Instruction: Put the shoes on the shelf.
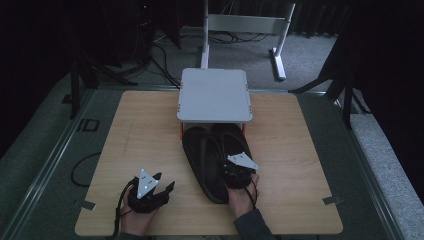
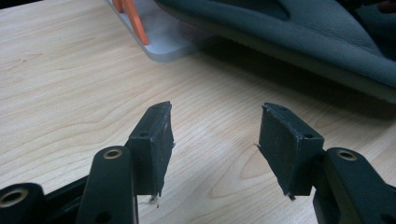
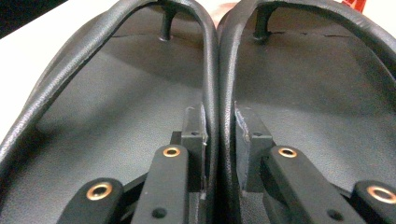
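Widest of all, a pale wooden table (image 1: pixel 150 135), square-on to the high view and ringed by dim grey floor with cables trailing off behind. Next in size, at the table's far middle, a grey two-tier rack (image 1: pixel 215 95) with a flat top plate and orange supports showing at its lower edge. Then a pair of black flip-flops (image 1: pixel 212 157), lying side by side with toes tucked under the rack's top plate and heels pointing toward the near edge; the left one's heel reaching closer to the near edge than the right one's. Over the heel of the right-hand sandal, the right gripper (image 1: pixel 234 172), held in a sleeved hand. Seen along its own jaws in the right gripper view, the right gripper (image 3: pixel 219 135) pinched nearly closed on the two inner straps (image 3: pixel 218 79), one strap from each sandal pressed together between the pads, toe posts visible farther ahead. Well apart to the left, near the table's front edge, the left gripper (image 1: pixel 162 182), tilted up toward the sandals and just off the wood. In the left gripper view, the left gripper (image 2: pixel 215 135) spread wide with only bare wood between the pads, the sandal's side and the rack's base plate lying beyond.
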`<control>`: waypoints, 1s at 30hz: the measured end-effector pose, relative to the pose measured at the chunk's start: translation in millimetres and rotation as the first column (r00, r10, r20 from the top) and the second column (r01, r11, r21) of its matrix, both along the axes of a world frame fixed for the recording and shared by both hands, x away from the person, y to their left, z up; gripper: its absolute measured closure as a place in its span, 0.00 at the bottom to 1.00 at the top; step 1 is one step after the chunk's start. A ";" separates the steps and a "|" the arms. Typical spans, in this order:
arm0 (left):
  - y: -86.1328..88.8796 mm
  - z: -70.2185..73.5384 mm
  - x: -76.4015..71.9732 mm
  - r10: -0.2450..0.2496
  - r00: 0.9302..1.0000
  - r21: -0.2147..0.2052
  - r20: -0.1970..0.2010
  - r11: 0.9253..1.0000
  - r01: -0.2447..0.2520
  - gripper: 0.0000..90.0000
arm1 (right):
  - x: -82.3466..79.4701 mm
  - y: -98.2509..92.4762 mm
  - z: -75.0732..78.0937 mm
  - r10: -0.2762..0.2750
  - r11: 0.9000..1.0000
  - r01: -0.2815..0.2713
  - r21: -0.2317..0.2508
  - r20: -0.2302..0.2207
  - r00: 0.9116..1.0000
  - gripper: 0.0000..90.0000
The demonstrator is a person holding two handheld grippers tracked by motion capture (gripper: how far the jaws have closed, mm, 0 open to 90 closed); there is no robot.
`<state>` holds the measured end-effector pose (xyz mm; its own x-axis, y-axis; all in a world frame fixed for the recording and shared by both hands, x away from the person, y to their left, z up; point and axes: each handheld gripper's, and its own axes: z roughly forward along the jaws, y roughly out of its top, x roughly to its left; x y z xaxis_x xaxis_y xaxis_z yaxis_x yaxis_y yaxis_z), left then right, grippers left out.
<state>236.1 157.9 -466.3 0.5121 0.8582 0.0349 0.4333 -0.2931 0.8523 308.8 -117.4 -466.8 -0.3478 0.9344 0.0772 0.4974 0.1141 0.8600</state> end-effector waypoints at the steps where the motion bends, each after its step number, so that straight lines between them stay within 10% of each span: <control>1: -0.2 -0.2 0.0 0.002 1.000 0.001 0.000 1.000 -0.002 0.50 | 1.6 0.9 -0.3 -0.002 1.000 0.002 -0.001 0.000 1.000 0.85; 30: 3.4 -1.2 2.6 0.006 1.000 -0.010 -0.005 1.000 -0.006 0.49 | 32.8 42.4 -13.4 -0.159 0.987 0.158 0.020 0.047 0.986 0.85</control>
